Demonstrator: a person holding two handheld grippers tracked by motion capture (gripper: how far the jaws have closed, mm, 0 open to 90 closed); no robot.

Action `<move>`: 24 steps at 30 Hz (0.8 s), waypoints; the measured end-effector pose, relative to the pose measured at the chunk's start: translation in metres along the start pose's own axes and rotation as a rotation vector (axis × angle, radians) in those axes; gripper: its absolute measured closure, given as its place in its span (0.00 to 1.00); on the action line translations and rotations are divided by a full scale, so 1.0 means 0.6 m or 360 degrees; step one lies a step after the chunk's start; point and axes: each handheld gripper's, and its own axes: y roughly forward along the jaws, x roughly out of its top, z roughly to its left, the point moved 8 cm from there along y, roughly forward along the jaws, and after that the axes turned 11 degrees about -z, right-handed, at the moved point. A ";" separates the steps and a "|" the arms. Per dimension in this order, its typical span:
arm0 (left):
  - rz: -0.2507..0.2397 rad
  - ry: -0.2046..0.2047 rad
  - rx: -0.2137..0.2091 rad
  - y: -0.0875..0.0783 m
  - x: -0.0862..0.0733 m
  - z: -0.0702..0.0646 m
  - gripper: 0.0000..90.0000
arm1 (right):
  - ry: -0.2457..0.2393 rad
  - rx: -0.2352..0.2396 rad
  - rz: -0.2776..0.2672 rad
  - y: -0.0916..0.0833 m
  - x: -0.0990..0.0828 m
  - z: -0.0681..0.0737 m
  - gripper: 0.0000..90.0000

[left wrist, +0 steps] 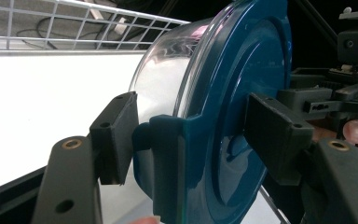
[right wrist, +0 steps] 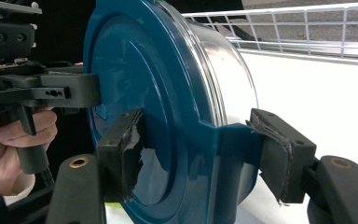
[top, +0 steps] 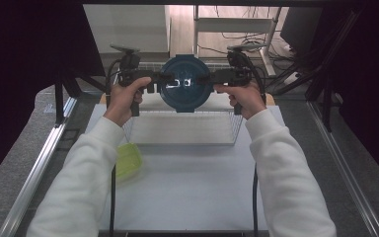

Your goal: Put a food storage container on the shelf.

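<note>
A round clear container (top: 185,84) with a dark blue clip-on lid hangs in the air above the far side of a white wire basket (top: 185,144). It is turned on edge, with the lid facing the person. My left gripper (top: 160,79) is shut on its left edge and my right gripper (top: 211,79) on its right edge. In the left gripper view my left gripper (left wrist: 193,140) spans the lid's side clip, one pad on the clear body (left wrist: 163,79) and one on the lid (left wrist: 233,93). In the right gripper view my right gripper (right wrist: 200,154) clamps the opposite clip of the lid (right wrist: 135,70).
A yellow-green lid or dish (top: 128,160) lies on the white mat (top: 192,192) left of the basket, partly under the left sleeve. The basket's wire rim (left wrist: 74,23) runs behind the container. Metal frame rails (top: 44,158) border the table on both sides.
</note>
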 end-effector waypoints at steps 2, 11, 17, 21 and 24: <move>0.0008 -0.0005 0.0006 0.005 0.002 0.004 0.40 | 0.0015 0.0000 0.0006 0.004 0.001 -0.006 0.40; 0.0049 -0.0082 -0.0017 0.020 0.006 0.025 0.41 | 0.0093 -0.0004 0.0008 0.017 0.010 -0.026 0.41; 0.0054 -0.0192 -0.0028 0.032 0.011 0.044 0.42 | 0.0158 -0.0016 0.0024 0.030 0.017 -0.037 0.40; 0.0044 -0.0279 -0.0010 0.042 0.013 0.058 0.42 | 0.0261 -0.0019 0.0062 0.043 0.015 -0.049 0.38; 0.0047 -0.0313 -0.0004 0.048 0.013 0.066 0.42 | 0.0347 -0.0013 0.0064 0.051 0.013 -0.058 0.37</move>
